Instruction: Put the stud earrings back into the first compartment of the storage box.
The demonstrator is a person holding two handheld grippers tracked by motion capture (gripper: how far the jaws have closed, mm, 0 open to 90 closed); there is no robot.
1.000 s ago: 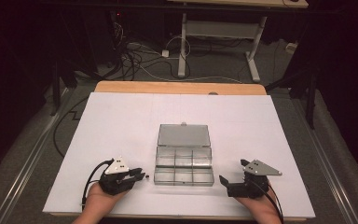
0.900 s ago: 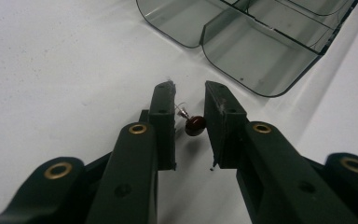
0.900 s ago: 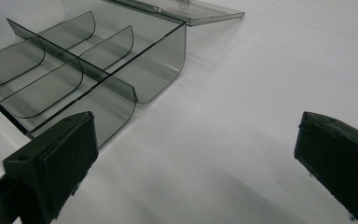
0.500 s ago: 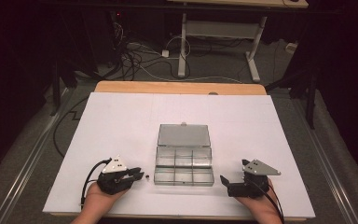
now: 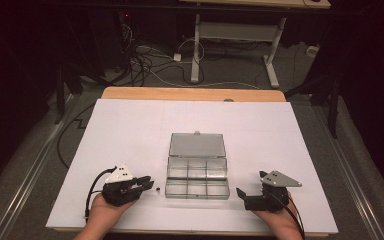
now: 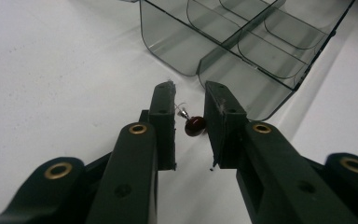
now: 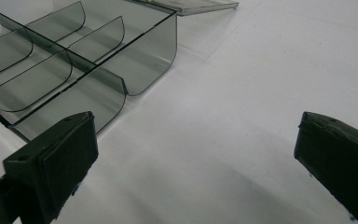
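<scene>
Clear box (image 5: 197, 175), lid laid open, six compartments: you can see nothing in them. Your left gripper (image 6: 189, 100), jaws narrowly apart: dark red bead (image 6: 195, 125) on a wire hook lies between them on the table (image 5: 130, 130), touching the right pad, just beside the box's corner. Your right gripper (image 7: 191, 154): jaws wide apart, holding nothing.

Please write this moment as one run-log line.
left gripper: around red bead, not clamped | right gripper: open, idle | organizer box: lid open

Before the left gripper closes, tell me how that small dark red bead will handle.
The bead looks round and glossy, so it may roll or slip from the left gripper. Its thin wire hook seems easily bent. Being tiny, it is probably very light.
</scene>
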